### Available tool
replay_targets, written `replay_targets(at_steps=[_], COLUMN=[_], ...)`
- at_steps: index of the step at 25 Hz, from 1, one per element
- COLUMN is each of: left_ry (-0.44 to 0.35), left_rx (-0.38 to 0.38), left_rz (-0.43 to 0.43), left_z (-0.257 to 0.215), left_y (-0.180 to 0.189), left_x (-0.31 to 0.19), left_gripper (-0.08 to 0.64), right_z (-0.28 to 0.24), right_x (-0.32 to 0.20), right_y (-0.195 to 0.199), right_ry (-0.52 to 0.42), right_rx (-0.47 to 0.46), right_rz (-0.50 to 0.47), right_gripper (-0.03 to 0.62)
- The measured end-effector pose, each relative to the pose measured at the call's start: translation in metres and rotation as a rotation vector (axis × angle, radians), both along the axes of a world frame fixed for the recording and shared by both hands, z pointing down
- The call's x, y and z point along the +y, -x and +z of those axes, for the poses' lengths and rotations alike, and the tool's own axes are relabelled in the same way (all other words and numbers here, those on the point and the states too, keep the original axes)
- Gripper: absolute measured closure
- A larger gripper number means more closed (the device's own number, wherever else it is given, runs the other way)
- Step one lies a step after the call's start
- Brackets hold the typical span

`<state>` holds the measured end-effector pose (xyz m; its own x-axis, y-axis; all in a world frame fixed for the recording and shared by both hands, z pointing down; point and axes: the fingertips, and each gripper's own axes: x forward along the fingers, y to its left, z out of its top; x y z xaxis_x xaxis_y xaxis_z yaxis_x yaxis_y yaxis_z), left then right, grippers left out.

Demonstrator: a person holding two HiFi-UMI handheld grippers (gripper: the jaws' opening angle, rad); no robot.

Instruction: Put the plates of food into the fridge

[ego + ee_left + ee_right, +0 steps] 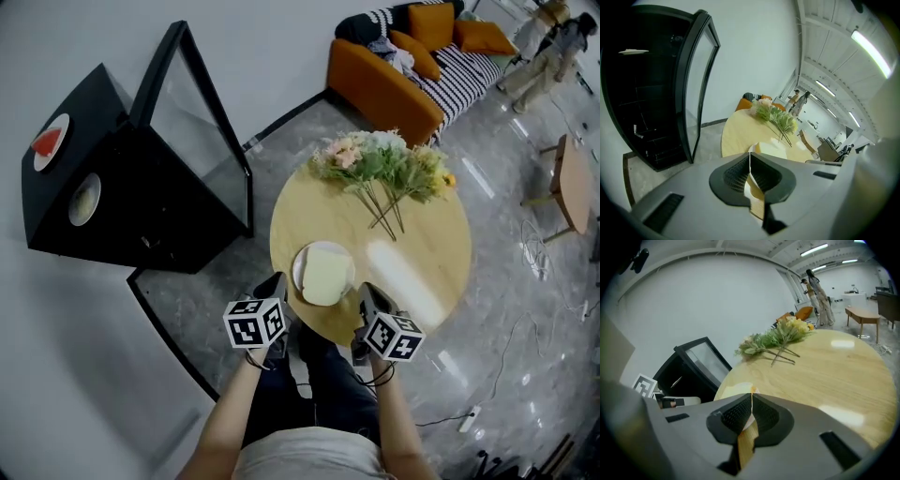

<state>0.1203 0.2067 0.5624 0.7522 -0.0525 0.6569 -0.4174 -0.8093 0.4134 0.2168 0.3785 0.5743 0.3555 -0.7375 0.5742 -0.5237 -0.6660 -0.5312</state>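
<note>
1. The grey polished floor lies open to the right of the desk. On the left, only a narrow strip separates the desk from the fridge.
2. The black fridge stands at the left. Its glass door is swung wide, and the free edge ends near the desk's left rim. The inside is dark, so the shelves are hard to make out.
3. An orange sofa sits well beyond the desk, cut off by the top edge.
4. The round wooden desk has bare surface on its right half. Its near edge is hidden behind the grippers and the person's legs.
5. A flower bunch lies on the desk's far side.
6. A white plate carrying a pale slab of food sits near the desk's front edge, between the two grippers. What the food is cannot be told.
7. Two more plates are inside the fridge, one with red food and one pale.
8. The left gripper has its jaws together on nothing, just left of the plate.
9. The right gripper is likewise closed and empty, just right of it.
</note>
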Motion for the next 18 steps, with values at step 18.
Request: replay_targets(at_steps=[18], left_ry=[0.233], left_rx=[-0.095], left_rz=[-0.062], left_z=[0.044], left_y=[-0.018], left_x=[0.009], left_gripper=[0.548], right_z=[0.04], right_x=[-0.02], right_y=[0.004], right_ry=[-0.061], right_rx=[-0.303], right_rz=[-0.081], right_gripper=[0.569])
